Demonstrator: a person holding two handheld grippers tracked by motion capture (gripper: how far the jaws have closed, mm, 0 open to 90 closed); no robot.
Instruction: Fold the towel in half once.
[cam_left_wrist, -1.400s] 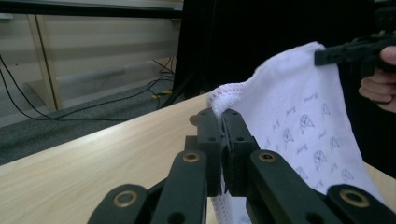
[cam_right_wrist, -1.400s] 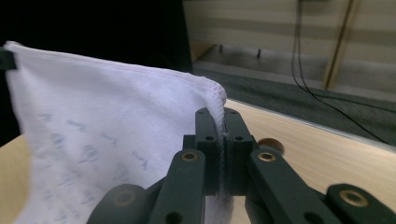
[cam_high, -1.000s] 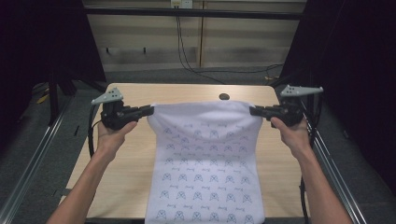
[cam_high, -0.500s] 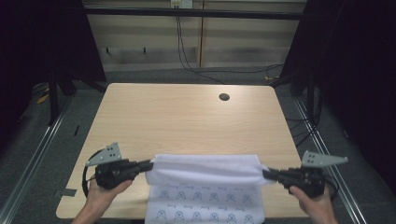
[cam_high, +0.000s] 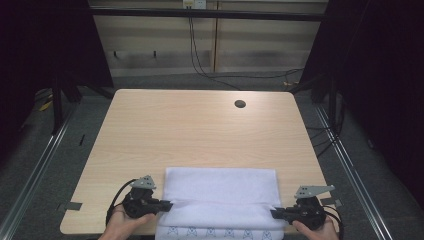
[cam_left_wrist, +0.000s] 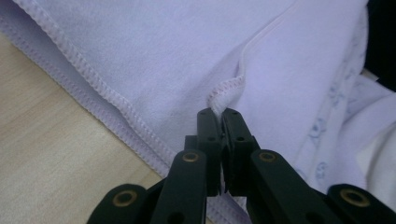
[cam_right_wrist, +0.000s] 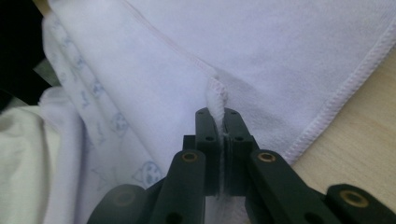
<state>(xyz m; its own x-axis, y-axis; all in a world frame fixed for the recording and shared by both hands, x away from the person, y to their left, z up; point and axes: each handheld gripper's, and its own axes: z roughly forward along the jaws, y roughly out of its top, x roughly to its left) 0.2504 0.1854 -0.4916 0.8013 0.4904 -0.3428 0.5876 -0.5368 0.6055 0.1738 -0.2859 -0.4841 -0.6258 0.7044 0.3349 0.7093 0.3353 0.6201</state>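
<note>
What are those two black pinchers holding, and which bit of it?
Both hold the white cloth. The left gripper pinches a stitched corner of its hem, and the right gripper pinches the opposite corner, with the cloth folded over on the table.

A lab-style recording bay, not a home; 1 bare wooden table (cam_high: 200, 130) with a cable hole (cam_high: 240, 104) stands on grey carpet, boxed in by black curtains (cam_high: 45, 45) and metal floor rails (cam_high: 35, 175); loose cables (cam_high: 210, 70) trail down the panelled back wall (cam_high: 250, 45).
</note>
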